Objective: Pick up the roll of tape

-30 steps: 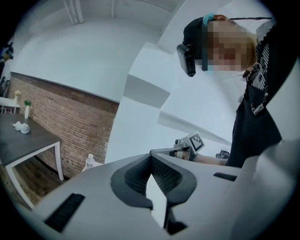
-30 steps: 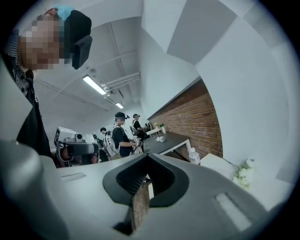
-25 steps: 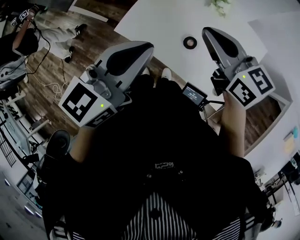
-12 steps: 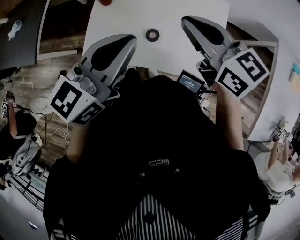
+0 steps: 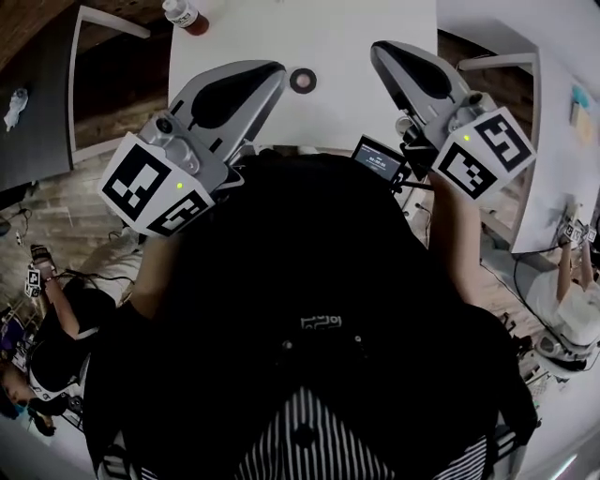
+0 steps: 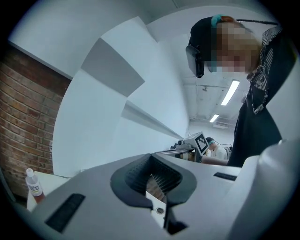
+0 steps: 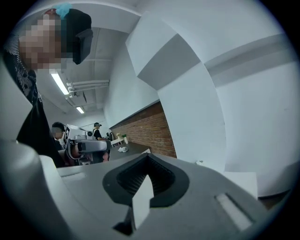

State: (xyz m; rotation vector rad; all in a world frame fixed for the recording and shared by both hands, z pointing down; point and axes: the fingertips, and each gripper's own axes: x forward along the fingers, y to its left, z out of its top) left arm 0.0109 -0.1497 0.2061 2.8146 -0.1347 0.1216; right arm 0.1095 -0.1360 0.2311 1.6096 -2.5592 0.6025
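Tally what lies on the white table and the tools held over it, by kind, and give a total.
Roll of tape: 1
Bottle: 1
Tools: 2, the left tool and the right tool
Total: 4

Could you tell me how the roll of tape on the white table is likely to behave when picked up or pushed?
The tape is a small ring, so probably light and stiff. It lies flat on the table, so it should not roll, though it may slide on that smooth top if pushed.
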